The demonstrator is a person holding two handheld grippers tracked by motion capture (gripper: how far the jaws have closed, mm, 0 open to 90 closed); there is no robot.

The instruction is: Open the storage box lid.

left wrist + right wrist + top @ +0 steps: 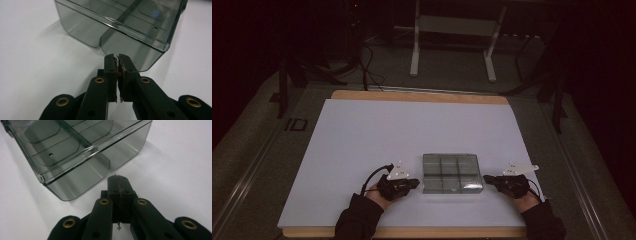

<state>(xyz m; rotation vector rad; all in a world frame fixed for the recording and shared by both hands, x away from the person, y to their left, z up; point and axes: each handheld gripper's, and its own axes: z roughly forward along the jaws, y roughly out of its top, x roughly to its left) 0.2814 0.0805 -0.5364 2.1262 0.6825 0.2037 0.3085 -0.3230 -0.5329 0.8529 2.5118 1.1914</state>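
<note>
The smoky translucent plastic box with divided compartments [452, 173] sits on the white table sheet [362, 145] between the left gripper [118, 58] and right gripper [117, 178], both with jaws pressed together (empty), so any grasp likely needs them parted first and brought in evenly from each side.

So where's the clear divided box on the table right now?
In the high view the clear divided box sits on the white table, near the front edge, right of centre, between the left gripper and the right gripper.

Dim room, grey carpeted floor [257, 145], white metal frame legs [414, 47], black cables [367, 65] behind table.
</note>
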